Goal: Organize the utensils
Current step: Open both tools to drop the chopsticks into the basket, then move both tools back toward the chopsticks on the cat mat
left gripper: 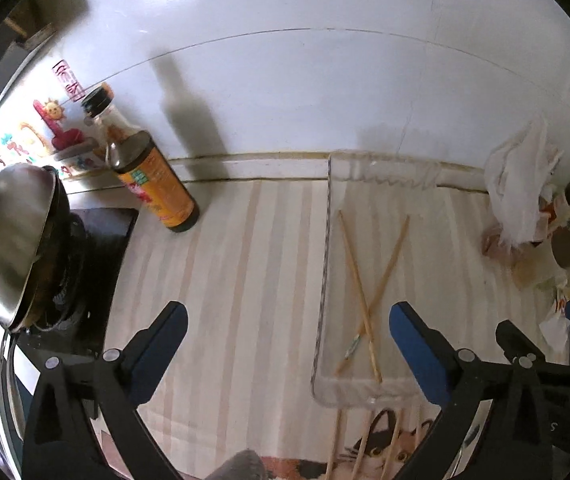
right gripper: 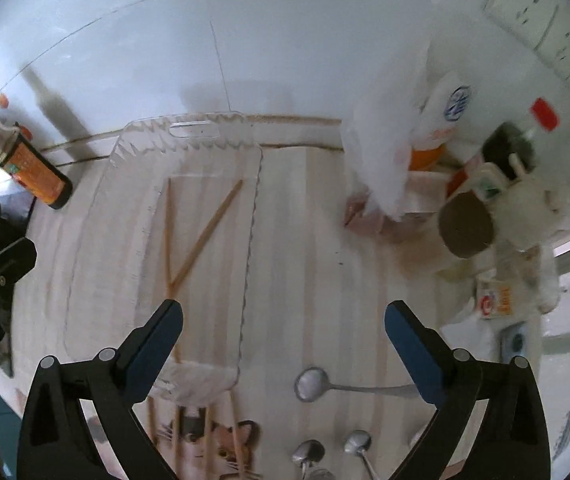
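Both sets of tongs are spread wide, nothing between them: left gripper (left gripper: 287, 322), right gripper (right gripper: 283, 320). Steel spoons (right gripper: 312, 386) lie near at six o'clock of the right view. Further out, two crossed chopsticks (left gripper: 361, 292) rest inside the clear tray (right gripper: 125, 168). Soy sauce bottle (left gripper: 153, 176) stands at ten o'clock, by the wall.

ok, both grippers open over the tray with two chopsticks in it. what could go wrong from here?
1. The two chopsticks in the clear tray lie crossed; adding more could leave a tangle rather than order.
2. The tray is light-looking plastic; the left gripper or right gripper might shove it when dropping in utensils.
3. The spoon and loose chopsticks lie flat on the counter, so pads may slip on them.
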Demonstrator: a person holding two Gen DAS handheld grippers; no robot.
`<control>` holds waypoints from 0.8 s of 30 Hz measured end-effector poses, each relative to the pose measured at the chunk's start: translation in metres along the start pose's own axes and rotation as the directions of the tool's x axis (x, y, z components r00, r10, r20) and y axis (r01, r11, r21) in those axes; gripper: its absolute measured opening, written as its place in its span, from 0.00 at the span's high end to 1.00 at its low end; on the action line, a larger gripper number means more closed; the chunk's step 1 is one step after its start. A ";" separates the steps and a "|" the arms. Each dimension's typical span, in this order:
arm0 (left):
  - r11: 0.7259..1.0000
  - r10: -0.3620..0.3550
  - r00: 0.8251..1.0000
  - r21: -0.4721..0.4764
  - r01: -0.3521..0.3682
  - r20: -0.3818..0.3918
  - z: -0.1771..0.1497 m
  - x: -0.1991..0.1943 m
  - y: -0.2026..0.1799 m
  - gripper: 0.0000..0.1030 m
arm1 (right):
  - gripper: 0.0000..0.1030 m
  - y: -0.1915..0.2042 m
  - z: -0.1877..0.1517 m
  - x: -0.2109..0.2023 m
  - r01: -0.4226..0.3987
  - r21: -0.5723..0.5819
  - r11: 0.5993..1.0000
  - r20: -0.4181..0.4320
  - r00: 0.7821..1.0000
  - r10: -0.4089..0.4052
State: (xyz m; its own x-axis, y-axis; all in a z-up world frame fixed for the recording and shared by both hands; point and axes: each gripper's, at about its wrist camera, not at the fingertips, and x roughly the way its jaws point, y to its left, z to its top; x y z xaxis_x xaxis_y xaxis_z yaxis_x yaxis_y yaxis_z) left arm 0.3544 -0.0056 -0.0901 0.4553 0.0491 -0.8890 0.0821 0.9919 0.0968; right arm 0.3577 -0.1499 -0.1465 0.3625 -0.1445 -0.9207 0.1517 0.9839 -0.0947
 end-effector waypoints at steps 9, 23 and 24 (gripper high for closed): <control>1.000 -0.005 0.994 -0.013 0.007 0.105 -0.035 -0.045 0.007 0.00 | 0.01 -0.005 -0.045 -0.043 0.030 0.048 0.998 0.092 0.995 -0.034; 0.999 -0.032 0.988 -0.027 0.037 0.152 -0.066 -0.091 0.011 0.00 | 0.01 -0.022 -0.085 -0.124 0.012 0.131 0.991 0.203 0.978 -0.039; 0.999 -0.032 0.992 -0.028 0.036 0.126 -0.071 -0.083 0.011 0.00 | 0.01 -0.021 -0.089 -0.120 0.005 0.128 0.992 0.182 0.983 -0.028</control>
State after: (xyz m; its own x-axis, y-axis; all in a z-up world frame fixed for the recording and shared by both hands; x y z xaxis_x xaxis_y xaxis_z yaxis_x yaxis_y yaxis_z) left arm 0.2544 0.0100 -0.0473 0.5602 0.0023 -0.8283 0.0738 0.9959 0.0527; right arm 0.2293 -0.1442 -0.0673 0.5195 -0.1892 -0.8332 0.2696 0.9617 -0.0502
